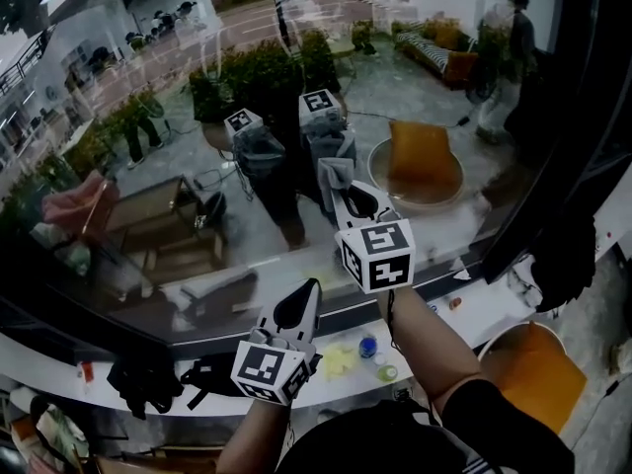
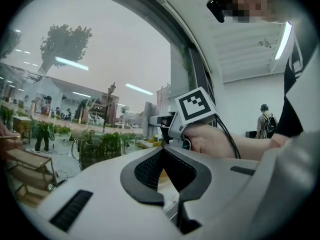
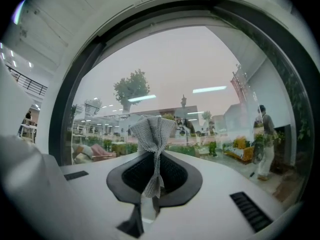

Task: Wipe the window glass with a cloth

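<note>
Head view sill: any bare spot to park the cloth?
Barest: white sill right of the right forearm, between the small red item and the dark hanging thing. Crowded: black bundle at left; yellow patch and small caps between the arms. Right gripper holds the cloth.

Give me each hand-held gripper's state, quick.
Left hand-held gripper: shut, empty.
Right hand-held gripper: shut on the grey knitted cloth.
</note>
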{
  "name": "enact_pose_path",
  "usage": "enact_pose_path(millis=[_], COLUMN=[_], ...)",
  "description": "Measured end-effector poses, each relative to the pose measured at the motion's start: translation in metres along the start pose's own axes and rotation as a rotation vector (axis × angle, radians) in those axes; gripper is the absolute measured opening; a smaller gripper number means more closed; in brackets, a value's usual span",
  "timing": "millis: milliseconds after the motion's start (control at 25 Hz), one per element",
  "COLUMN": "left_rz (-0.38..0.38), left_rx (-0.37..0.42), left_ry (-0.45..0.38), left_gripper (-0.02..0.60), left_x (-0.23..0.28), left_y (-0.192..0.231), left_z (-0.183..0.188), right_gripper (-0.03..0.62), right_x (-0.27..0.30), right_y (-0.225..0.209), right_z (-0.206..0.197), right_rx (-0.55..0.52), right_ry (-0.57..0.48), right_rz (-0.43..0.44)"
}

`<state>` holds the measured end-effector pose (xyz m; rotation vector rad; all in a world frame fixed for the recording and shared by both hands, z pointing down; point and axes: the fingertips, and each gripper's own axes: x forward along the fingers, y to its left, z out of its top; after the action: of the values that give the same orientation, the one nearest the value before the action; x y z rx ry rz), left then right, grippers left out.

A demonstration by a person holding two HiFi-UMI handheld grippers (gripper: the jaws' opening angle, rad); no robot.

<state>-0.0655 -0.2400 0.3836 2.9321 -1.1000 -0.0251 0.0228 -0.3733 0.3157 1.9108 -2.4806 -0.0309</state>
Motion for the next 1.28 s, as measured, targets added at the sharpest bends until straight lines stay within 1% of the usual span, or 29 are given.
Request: enact_pose_path(millis=[280, 440, 520, 640, 800, 1040, 1200, 1280], left_rz=[-0.043, -0.062, -0.074, -0.099, -0.129, -0.18, -0.196, -0.204], left_rx=[0.011, 0.018, 0.02, 0.022, 0.018, 0.007, 0.01, 0.013], left_ry=[0.016, 0.029, 0.032, 0.034, 0.031, 0.017, 0.028, 0.035], left_gripper=[0.008, 0.008, 0.008, 0.008, 0.008, 0.008, 0.008, 0.008], left_x=[0.045, 0.102, 0.121, 0.126, 0.149, 0.167, 0.215, 0.232], left_y=[-0.041, -0.084, -0.099, -0.104, -0.122, -0.133, -0.179, -0.194], left_z=[0.002, -0.004, -0.004, -0.002, -0.003, -0.005, -0.01, -0.011], right_gripper=[0.044, 0.044, 0.044, 0.044, 0.044, 0.044, 0.045, 0.044], right_x=[-0.023, -0.04, -0.048, -0.055, -0.066, -0.072, -0.096, -0.104], right_y=[-0.069, -0.144, -0.171, -0.183, -0.221, -0.246, -0.312, -0.338], right_z=[-0.001, -0.008, -0.009, -0.008, -0.012, -0.016, -0.022, -0.025], right_rx=[0.012, 0.022, 0.026, 0.027, 0.028, 0.004, 0.008, 0.011], right_ry=[0.001, -0.004, -0.006, -0.006, 0.001, 0.02, 0.022, 0.023], right_rz=[-0.047, -0.066, -0.081, -0.112, -0.156, -0.203, -0.218, -0.23])
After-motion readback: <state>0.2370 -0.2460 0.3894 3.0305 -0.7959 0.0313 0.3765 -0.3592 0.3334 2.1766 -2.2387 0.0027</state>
